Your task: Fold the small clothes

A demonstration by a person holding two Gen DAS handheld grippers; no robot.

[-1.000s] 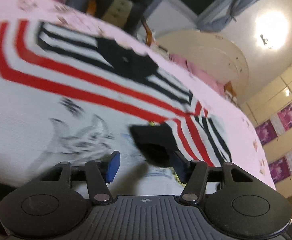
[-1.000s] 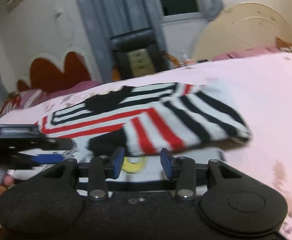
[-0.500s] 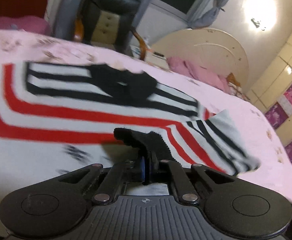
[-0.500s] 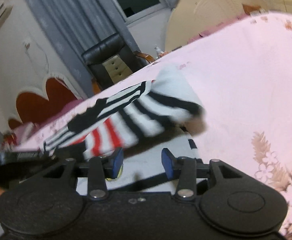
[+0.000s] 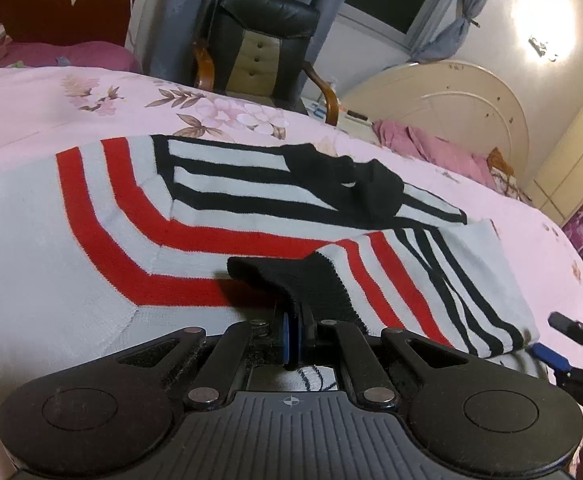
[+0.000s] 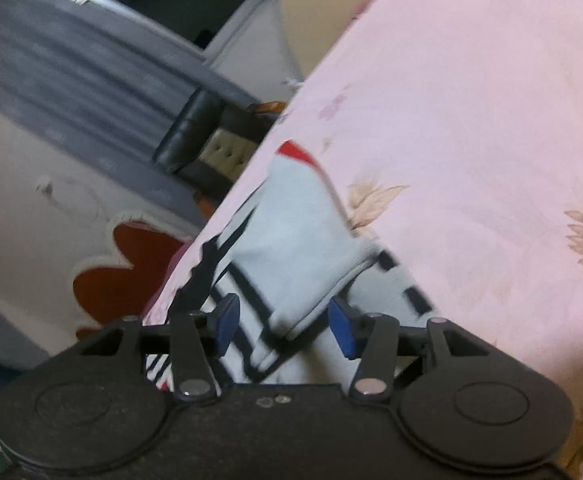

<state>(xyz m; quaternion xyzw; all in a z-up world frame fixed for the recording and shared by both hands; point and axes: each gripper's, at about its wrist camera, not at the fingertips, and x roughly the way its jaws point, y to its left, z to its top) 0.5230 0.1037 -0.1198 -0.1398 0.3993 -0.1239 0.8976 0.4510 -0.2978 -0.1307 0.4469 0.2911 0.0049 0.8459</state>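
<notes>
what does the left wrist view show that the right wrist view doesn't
Only the left wrist view shows the left gripper shut on the black cuff of the striped sweater, the sweater's red bands and black collar, the wooden chair arms, a wall lamp and the other gripper's blue pad at the right edge.

Only the right wrist view shows the right gripper open, with a folded white sleeve between its fingers.

Both show the sweater, the pink floral bedspread, the black chair, grey curtains and the red headboard.
</notes>
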